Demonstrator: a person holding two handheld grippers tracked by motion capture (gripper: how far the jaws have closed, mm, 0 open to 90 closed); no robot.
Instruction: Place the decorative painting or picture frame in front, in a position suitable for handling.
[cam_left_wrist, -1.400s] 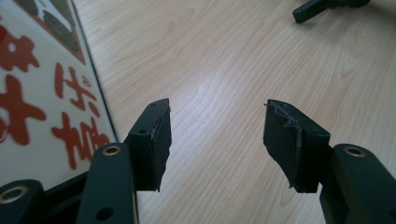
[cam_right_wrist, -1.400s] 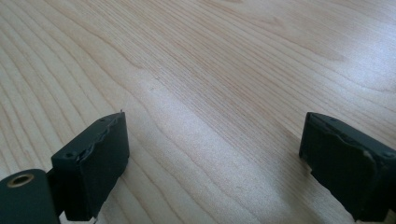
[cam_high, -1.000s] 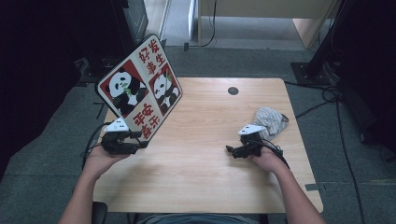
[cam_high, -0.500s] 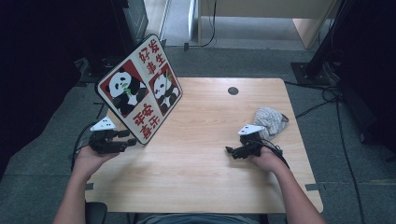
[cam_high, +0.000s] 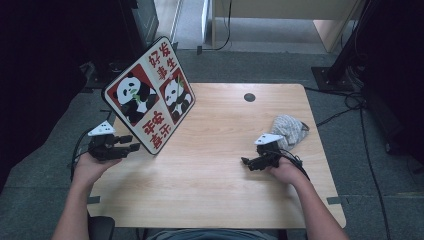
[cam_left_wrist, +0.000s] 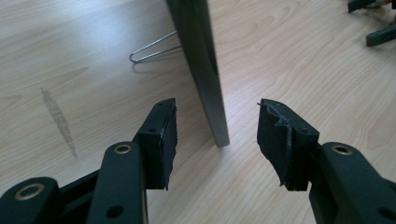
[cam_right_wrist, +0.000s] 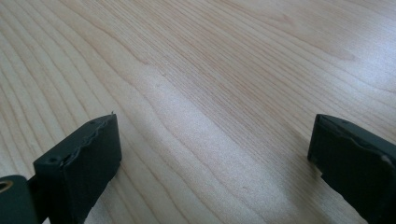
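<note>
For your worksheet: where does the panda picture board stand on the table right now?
In the high view the panda board stands tilted at the table's far-left corner, on a wire stand, with the left gripper open at its near edge.

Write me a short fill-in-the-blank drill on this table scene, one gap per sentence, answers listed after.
1. The picture board shows two ____ with red characters.
2. In the left gripper view, the board's edge stands between the jaws of the left claw, which are ____ and not pressing on it.
3. The grey cloth lies just beyond the ____ claw.
4. Behind the board, a thin ____ stand props it on the table.

Missing words: pandas; open; right; wire
</note>
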